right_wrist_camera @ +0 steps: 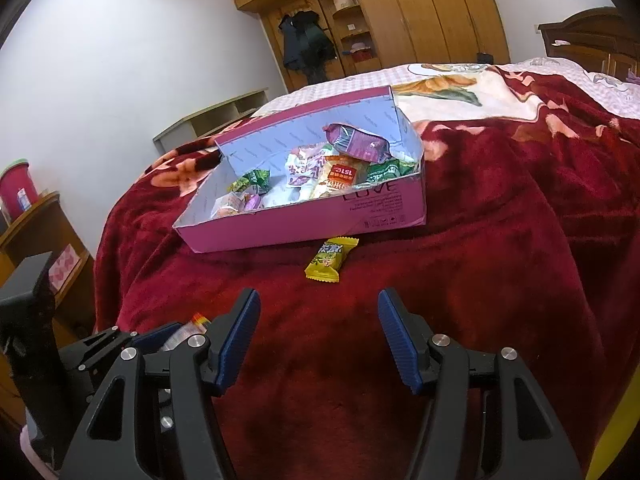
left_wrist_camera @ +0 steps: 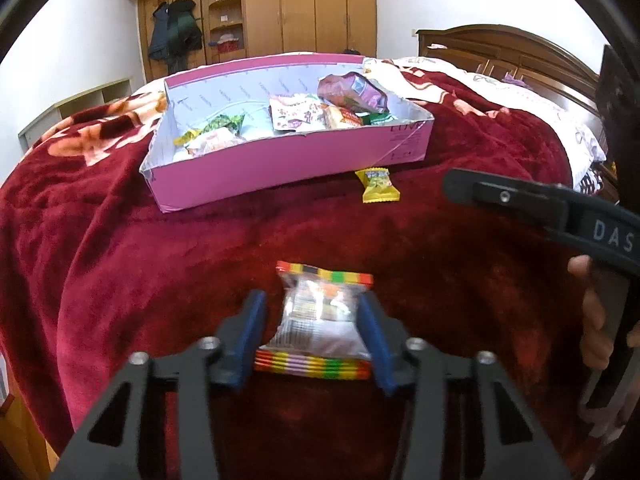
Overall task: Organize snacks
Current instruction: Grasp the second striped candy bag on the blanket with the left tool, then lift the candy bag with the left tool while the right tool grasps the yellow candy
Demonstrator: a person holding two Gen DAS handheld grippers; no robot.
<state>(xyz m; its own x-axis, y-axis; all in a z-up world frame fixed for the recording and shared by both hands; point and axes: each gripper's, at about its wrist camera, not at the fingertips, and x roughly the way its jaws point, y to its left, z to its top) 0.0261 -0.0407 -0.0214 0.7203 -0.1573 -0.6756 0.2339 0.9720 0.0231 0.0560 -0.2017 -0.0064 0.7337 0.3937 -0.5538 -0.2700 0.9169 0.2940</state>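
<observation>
A pink cardboard box (left_wrist_camera: 280, 168) (right_wrist_camera: 304, 228) holding several snack packets lies on the red blanket. A clear snack packet with striped rainbow ends (left_wrist_camera: 320, 320) lies flat between the blue pads of my left gripper (left_wrist_camera: 312, 312); the right pad touches it, the left pad stands a little off. Its edge peeks out in the right wrist view (right_wrist_camera: 196, 322). A yellow snack packet (left_wrist_camera: 378, 186) (right_wrist_camera: 330, 260) lies just in front of the box. My right gripper (right_wrist_camera: 318, 316) is open and empty above the blanket, short of the yellow packet.
The red floral blanket (left_wrist_camera: 160, 264) (right_wrist_camera: 500, 240) covers the bed. A wooden headboard (left_wrist_camera: 520, 52) is at the right, a wardrobe (left_wrist_camera: 304, 4) behind. A wooden shelf with a red container (right_wrist_camera: 16, 192) stands left of the bed.
</observation>
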